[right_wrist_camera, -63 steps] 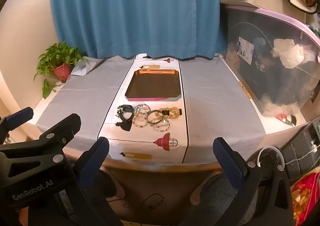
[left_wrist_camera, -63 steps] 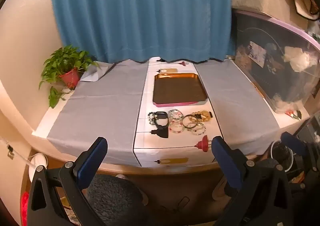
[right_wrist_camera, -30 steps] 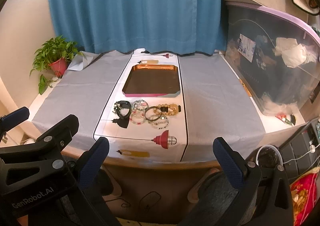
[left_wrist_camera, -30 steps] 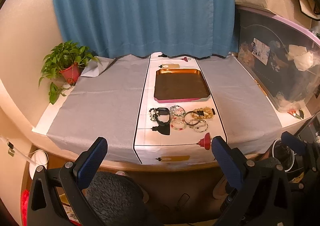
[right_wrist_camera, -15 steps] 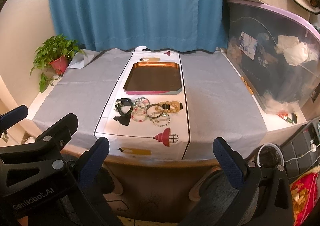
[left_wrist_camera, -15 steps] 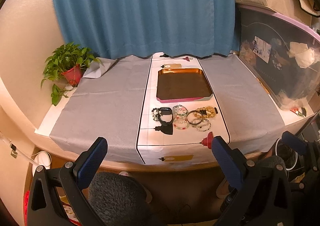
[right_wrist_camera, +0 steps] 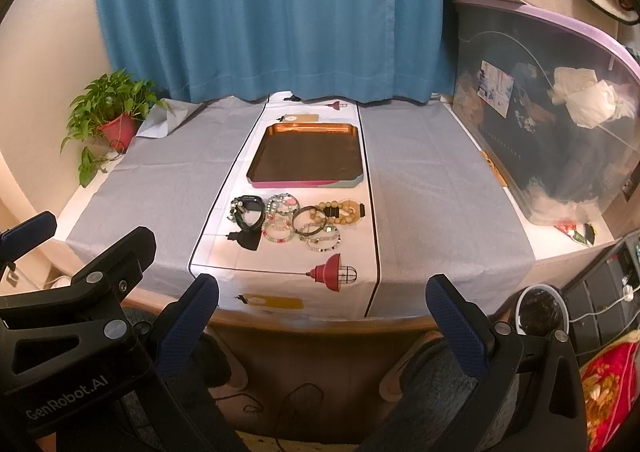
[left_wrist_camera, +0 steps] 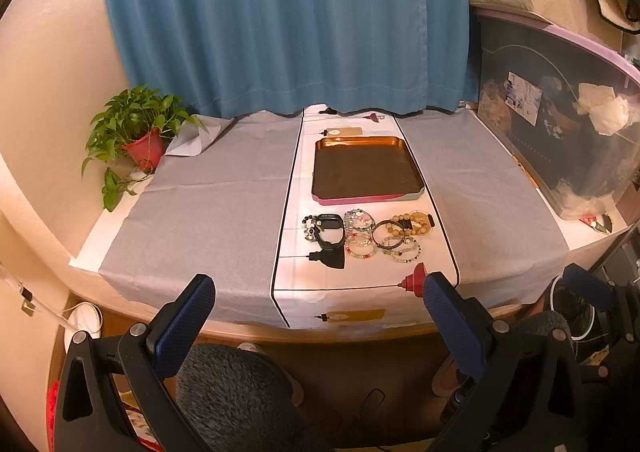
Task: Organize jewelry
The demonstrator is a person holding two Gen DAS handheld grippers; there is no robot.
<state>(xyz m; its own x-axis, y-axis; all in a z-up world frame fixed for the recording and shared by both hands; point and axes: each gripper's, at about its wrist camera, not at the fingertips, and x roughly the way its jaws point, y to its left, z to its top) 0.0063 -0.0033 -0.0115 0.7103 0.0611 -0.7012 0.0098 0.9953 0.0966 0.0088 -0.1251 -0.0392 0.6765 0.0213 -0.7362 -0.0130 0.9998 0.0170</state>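
Observation:
A cluster of jewelry lies on the white centre strip of the table: a black watch (left_wrist_camera: 329, 230) (right_wrist_camera: 250, 212), several beaded bracelets (left_wrist_camera: 362, 242) (right_wrist_camera: 282, 220), a dark bangle (right_wrist_camera: 309, 221) and a wooden bead bracelet (left_wrist_camera: 416, 223) (right_wrist_camera: 340, 210). Behind it sits a copper tray (left_wrist_camera: 366, 172) (right_wrist_camera: 308, 160) with nothing in it. My left gripper (left_wrist_camera: 316, 308) and right gripper (right_wrist_camera: 322, 310) both stand open, held below the table's front edge, well short of the jewelry. The left gripper's body shows at the lower left of the right wrist view.
Grey cloth (left_wrist_camera: 208, 204) covers the table on both sides of the strip. A potted plant (left_wrist_camera: 138, 132) stands at the far left corner, a large clear storage bin (right_wrist_camera: 552, 132) along the right edge. Blue curtain (right_wrist_camera: 272, 12) behind. A chair seat (left_wrist_camera: 232, 392) sits below the left gripper.
Both grippers have drifted closer to the table and a little higher, so the jewelry and tray look larger. Nothing on the table has moved.

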